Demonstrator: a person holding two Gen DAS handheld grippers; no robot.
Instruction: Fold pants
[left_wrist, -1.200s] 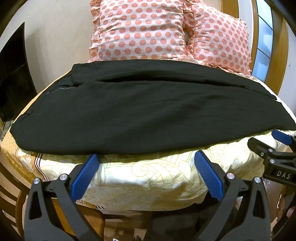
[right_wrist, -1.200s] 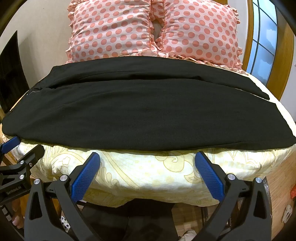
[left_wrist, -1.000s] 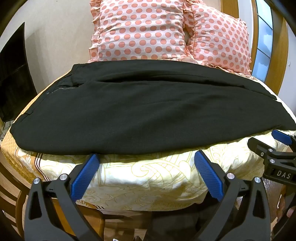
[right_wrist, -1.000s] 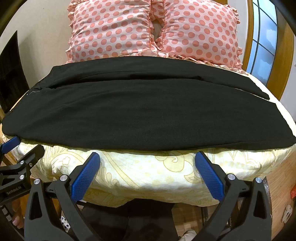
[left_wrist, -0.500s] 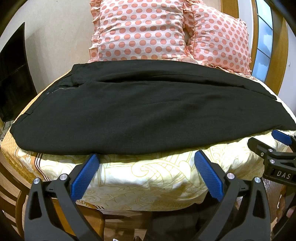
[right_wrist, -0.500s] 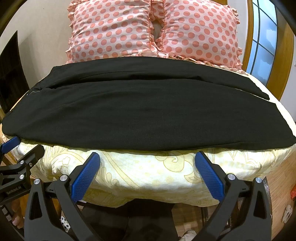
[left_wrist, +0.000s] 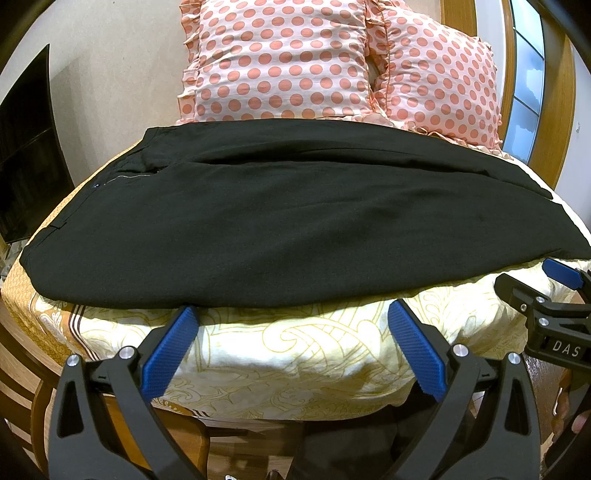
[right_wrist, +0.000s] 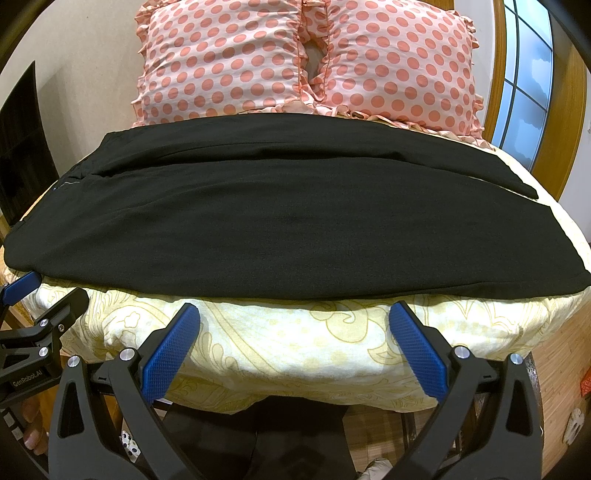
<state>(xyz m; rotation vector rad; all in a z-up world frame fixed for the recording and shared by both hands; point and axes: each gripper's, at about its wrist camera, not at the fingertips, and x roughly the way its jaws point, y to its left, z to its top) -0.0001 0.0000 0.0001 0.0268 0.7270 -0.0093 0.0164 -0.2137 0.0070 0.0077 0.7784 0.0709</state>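
A: Left wrist view: where are the black pants (left_wrist: 295, 218)?
B: Spread across the bed (left_wrist: 314, 354); left gripper (left_wrist: 288, 334) gapes empty, short of the hem.

A: Right wrist view?
B: Right gripper (right_wrist: 293, 332) likewise apart, probably ready to grasp.

Bed (right_wrist: 295, 350) with yellow patterned cover; two pink dotted pillows (right_wrist: 229, 62) at its far edge. Beige wall (left_wrist: 122, 62). Wood-framed window (right_wrist: 524, 85) right. Wood floor (right_wrist: 554, 376).

Two pink polka-dot pillows (right_wrist: 306, 62) lean side by side at the bed's far end, on a pale yellow patterned bedspread (right_wrist: 295, 343); a window (right_wrist: 524, 85) stands far right.
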